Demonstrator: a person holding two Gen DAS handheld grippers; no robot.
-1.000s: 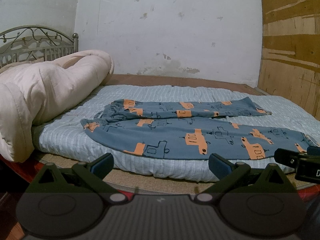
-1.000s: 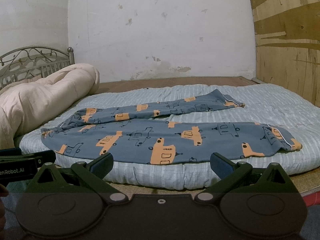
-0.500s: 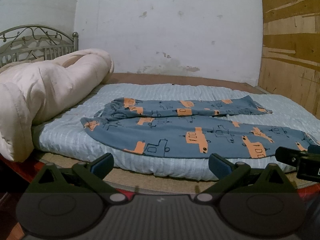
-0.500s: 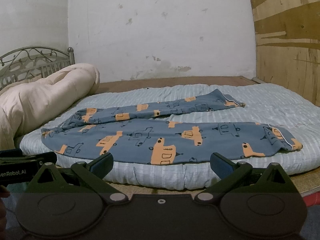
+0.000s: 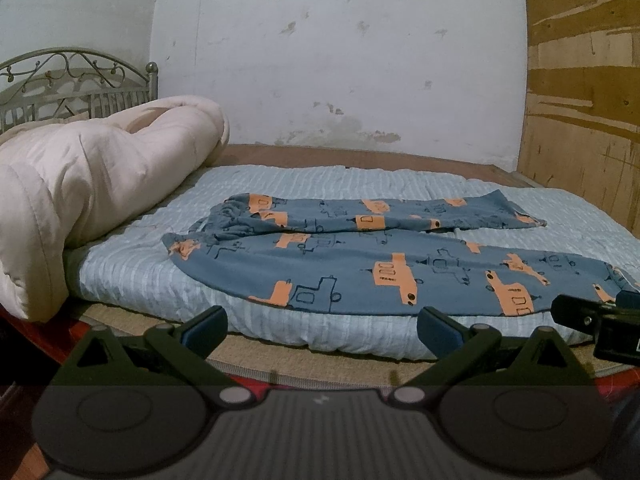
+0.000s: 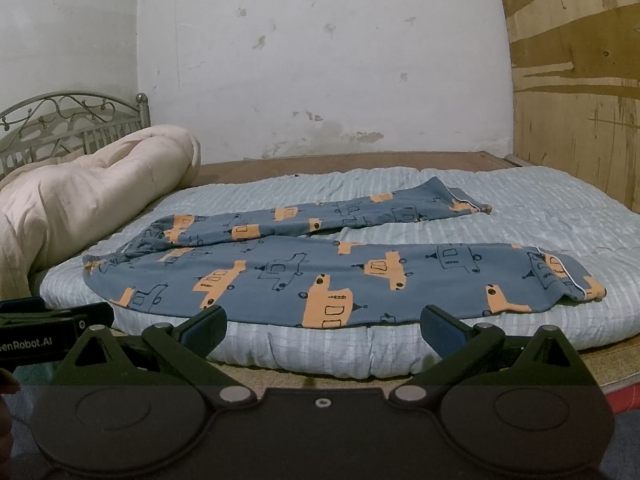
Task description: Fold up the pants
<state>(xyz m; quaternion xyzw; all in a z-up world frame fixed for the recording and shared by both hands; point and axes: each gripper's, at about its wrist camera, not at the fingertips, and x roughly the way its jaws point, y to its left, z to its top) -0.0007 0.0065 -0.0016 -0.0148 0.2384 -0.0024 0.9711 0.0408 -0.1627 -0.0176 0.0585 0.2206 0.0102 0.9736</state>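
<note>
Left wrist view: pants (image 5: 360, 268) spread flat on mattress (image 5: 132, 276); left gripper (image 5: 322, 326) and right gripper (image 6: 322, 326) both released, empty.

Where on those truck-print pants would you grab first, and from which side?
Probably the far leg's cuff, reached from the near bed edge over the near leg. The pants lie flat with the legs splayed apart, so that free end lifts easily across.

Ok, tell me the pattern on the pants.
The pants are blue with orange vehicle shapes and dark outline drawings, clearest in the right wrist view.
</note>
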